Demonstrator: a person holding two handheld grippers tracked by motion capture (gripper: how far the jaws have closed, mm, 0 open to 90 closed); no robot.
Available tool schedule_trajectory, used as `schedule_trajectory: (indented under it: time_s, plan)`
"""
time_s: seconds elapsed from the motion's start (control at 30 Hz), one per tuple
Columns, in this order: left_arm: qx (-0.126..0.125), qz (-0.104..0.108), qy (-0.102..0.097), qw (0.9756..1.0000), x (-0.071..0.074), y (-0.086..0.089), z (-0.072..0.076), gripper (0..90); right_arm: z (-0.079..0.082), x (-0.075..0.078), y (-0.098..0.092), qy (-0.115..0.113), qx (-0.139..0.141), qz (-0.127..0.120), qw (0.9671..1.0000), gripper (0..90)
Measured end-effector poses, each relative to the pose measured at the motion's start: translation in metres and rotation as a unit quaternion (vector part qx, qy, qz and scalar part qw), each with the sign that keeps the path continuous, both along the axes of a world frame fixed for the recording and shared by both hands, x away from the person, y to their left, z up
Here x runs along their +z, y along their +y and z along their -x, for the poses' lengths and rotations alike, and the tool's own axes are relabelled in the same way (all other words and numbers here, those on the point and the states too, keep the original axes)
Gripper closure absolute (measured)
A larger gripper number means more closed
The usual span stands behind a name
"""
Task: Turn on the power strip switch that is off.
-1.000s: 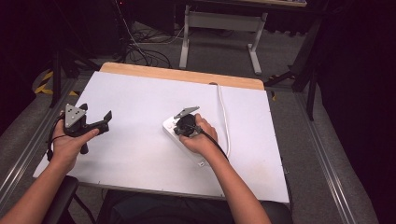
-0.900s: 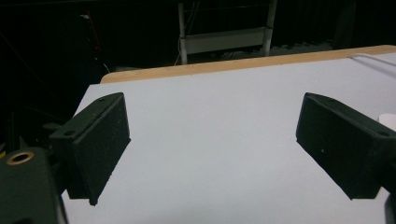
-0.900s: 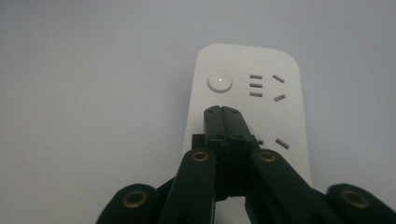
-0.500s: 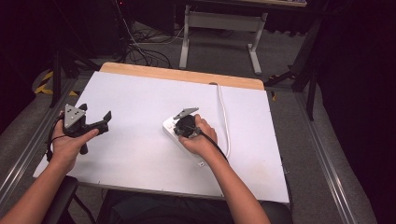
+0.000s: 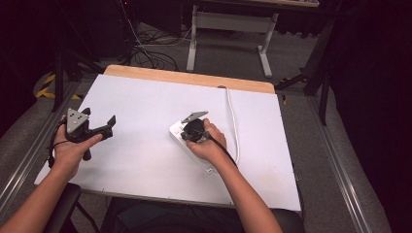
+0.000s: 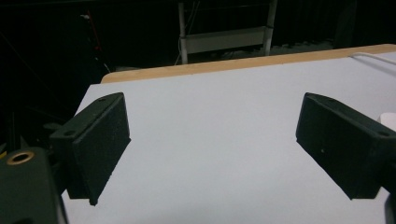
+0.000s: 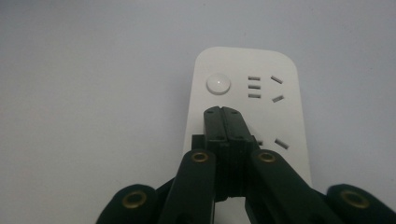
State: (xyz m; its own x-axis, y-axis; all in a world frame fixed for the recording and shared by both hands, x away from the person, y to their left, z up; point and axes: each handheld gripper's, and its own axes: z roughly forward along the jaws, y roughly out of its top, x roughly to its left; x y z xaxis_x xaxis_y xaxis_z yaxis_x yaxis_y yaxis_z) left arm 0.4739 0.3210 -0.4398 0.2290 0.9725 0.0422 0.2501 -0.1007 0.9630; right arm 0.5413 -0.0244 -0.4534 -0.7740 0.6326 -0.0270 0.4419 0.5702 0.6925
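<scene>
A white power strip (image 7: pixel 250 88) lies flat on the white table; its round button (image 7: pixel 218 84) and several socket slots face up. In the high view the strip (image 5: pixel 178 131) sits mid-table under my right hand. My right gripper (image 7: pixel 223 112) is shut, its two black jaws pressed together with nothing between them, tips over the strip just below the button. It points down at the strip (image 5: pixel 187 136). My left gripper (image 5: pixel 108 125) is held over the left side of the table. Its jaws stand wide open over bare tabletop (image 6: pixel 212 140).
The strip's white cable (image 5: pixel 232 116) runs from the table's far wooden edge (image 5: pixel 189 77) down the right of my right hand. A metal desk frame (image 5: pixel 228 29) and loose cables stand on the floor beyond the table. Rails flank the table's sides.
</scene>
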Motion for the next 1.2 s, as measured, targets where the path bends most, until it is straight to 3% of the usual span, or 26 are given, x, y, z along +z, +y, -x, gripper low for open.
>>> schedule_trajectory:
  time_s: [0.43,0.8,1.03,1.2]
  plan:
    - [0.000,0.001,0.000,1.0000,0.000,0.001,-0.001,10.5,0.001,-0.002,-0.002,-0.007,0.001,-0.008,0.9999,90.0]
    - [0.001,0.003,-0.002,1.0000,0.000,0.002,-0.001,10.4,0.001,0.004,-0.011,-0.022,-0.009,-0.058,0.9981,90.0]
    - [0.001,0.002,-0.002,1.0000,0.000,0.002,-0.001,10.5,0.001,0.005,-0.016,-0.021,-0.009,-0.069,0.9973,90.0]
    - [0.001,0.002,0.000,1.0000,0.000,0.003,-0.001,10.4,0.001,0.009,-0.025,-0.032,-0.007,-0.092,0.9952,90.0]
